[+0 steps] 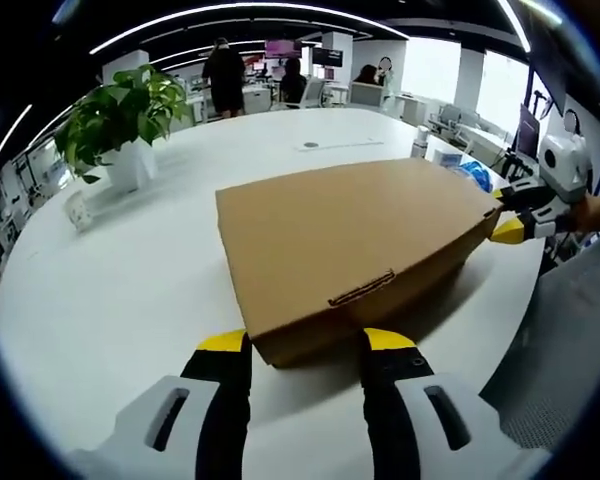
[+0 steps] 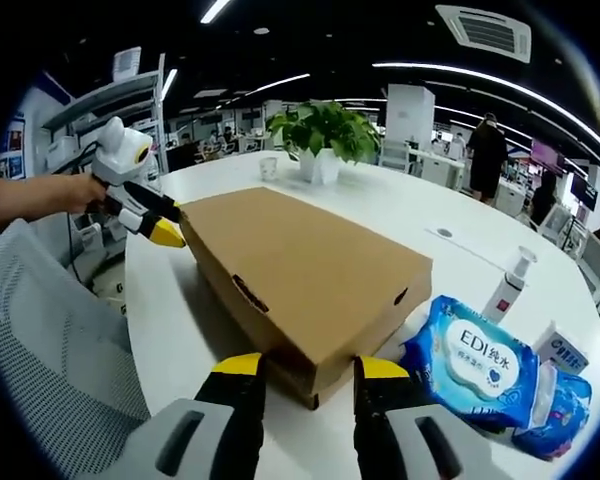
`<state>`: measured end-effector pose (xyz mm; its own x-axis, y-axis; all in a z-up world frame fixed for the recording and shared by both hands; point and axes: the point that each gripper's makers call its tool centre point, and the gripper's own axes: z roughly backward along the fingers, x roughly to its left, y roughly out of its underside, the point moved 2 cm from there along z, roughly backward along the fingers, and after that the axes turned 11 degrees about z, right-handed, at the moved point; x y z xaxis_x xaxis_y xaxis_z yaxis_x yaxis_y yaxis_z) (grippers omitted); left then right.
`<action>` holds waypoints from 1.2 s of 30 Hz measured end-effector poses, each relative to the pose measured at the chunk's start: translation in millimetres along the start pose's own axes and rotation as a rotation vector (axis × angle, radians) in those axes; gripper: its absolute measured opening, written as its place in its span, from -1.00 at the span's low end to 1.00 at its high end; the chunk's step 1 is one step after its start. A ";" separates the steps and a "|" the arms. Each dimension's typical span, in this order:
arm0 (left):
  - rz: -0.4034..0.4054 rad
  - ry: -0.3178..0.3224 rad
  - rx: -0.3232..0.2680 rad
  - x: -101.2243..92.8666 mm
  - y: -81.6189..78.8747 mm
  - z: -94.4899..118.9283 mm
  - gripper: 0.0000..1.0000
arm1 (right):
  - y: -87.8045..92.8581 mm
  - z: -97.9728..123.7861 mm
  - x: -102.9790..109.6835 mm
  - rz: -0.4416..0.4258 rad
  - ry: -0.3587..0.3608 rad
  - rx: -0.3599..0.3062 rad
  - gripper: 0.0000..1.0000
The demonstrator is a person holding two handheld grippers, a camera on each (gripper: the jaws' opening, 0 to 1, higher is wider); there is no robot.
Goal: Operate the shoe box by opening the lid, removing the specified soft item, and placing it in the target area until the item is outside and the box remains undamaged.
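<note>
A closed brown cardboard shoe box [image 1: 355,245] lies flat on the white table [image 1: 110,300], its lid tab tucked into a front slot. My left gripper [image 1: 305,345] is open, its yellow-tipped jaws spread either side of the box's near corner. In the right gripper view the same box [image 2: 300,270] lies ahead, and my right gripper [image 2: 302,370] is open at its other near corner. Each gripper also appears in the other's view at the far end of the box, the right gripper [image 1: 515,215] and the left gripper [image 2: 155,225]. The box's contents are hidden.
A potted green plant [image 1: 120,125] stands at the back of the table. A blue pack of wipes [image 2: 475,365], a small white bottle [image 2: 510,280] and a second blue pack [image 2: 560,400] lie beside the box. A grey mesh chair [image 2: 50,340] is at the table's edge. People stand far off.
</note>
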<state>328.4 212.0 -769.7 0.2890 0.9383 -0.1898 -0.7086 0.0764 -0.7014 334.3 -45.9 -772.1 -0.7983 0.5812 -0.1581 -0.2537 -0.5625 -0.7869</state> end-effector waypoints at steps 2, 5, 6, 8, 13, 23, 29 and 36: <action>0.009 -0.002 0.004 0.1 1.2 -2.2 -0.15 | 1.1 -0.6 0.2 0.001 0.000 0.004 -0.38; 0.012 -0.008 0.011 -0.2 3.0 -4.7 -0.15 | 3.1 -2.6 0.0 0.004 -0.001 0.012 -0.39; 0.013 -0.009 0.013 0.0 3.6 -5.3 -0.15 | 3.7 -3.2 0.0 0.006 -0.001 0.014 -0.39; 0.019 -0.012 0.016 0.3 5.0 -7.3 -0.15 | 5.3 -4.7 -0.1 0.009 0.000 0.022 -0.40; 0.020 -0.022 0.028 0.7 5.6 -9.9 -0.16 | 7.3 -7.6 -1.0 0.015 0.006 0.030 -0.40; 0.043 -0.005 0.036 3.7 -2.5 -18.7 -0.16 | 3.8 -14.0 -12.3 0.015 0.004 0.029 -0.40; 0.041 -0.004 0.040 7.0 -12.1 -27.3 -0.16 | 0.6 -20.9 -23.4 0.012 0.005 0.028 -0.40; 0.043 -0.003 0.037 12.7 -24.6 -38.5 -0.16 | -4.8 -32.0 -37.7 0.009 0.010 0.033 -0.40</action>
<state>374.3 209.0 -781.3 0.2553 0.9422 -0.2169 -0.7440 0.0482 -0.6665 383.0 -46.3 -781.5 -0.7954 0.5814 -0.1711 -0.2645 -0.5871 -0.7651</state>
